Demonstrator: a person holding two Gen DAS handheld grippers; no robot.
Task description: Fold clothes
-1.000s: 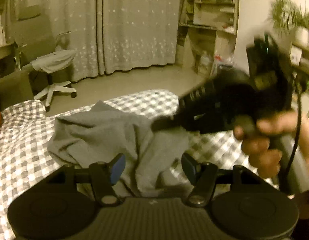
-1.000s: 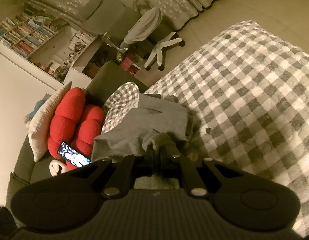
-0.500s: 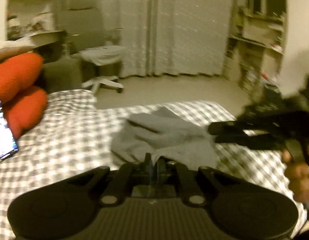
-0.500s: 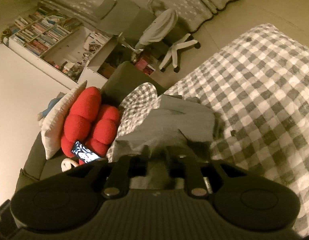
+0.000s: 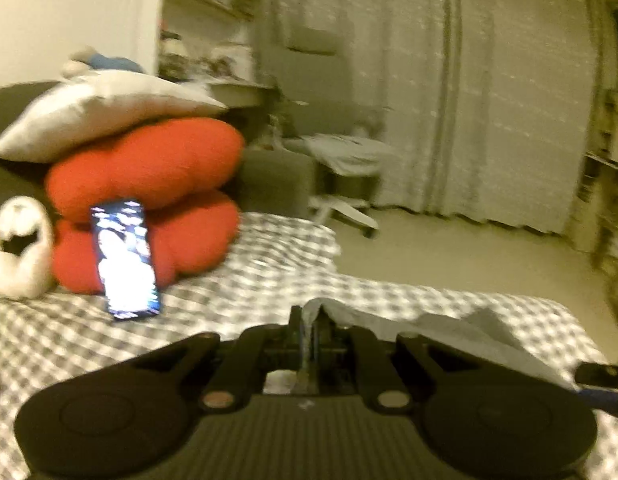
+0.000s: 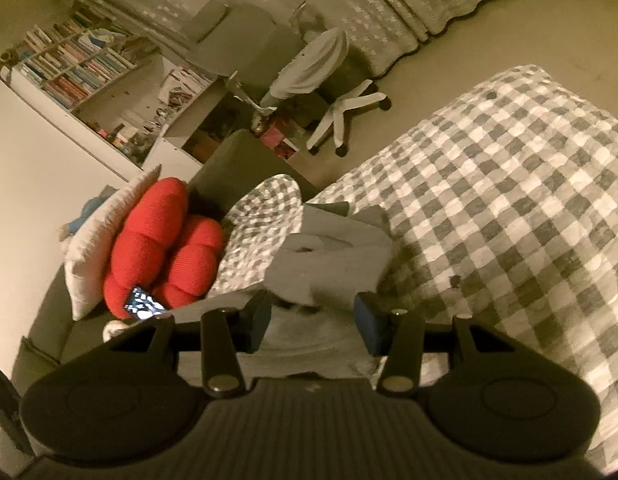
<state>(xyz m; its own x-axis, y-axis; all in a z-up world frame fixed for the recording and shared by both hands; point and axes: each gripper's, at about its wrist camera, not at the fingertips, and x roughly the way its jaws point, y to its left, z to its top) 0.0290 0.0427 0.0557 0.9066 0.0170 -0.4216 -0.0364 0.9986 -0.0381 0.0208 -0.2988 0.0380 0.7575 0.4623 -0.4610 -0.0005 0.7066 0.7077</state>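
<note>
A grey garment (image 6: 329, 256) lies crumpled on the checked bedspread (image 6: 509, 200). In the left wrist view my left gripper (image 5: 308, 322) is shut on an edge of the grey garment (image 5: 449, 330), which trails off to the right from the jaws. My right gripper (image 6: 313, 320) is open and its jaws are still opening. Grey cloth lies between and under its blue pads (image 6: 367, 324), which do not press on it. A dark finger with a blue pad (image 5: 601, 394) shows at the right edge of the left wrist view.
A red cushion (image 5: 149, 184) under a white pillow (image 5: 101, 108) sits at the bed's head, with a lit phone (image 5: 125, 256) leaning on it and a white plush (image 5: 19, 248) beside it. An office chair (image 6: 321, 80), curtains (image 5: 489, 100) and bookshelves (image 6: 77, 68) stand beyond the bed.
My left gripper shut on the garment's edge and swung left toward the cushions, lifting the cloth. My right gripper opened and let go of the garment.
</note>
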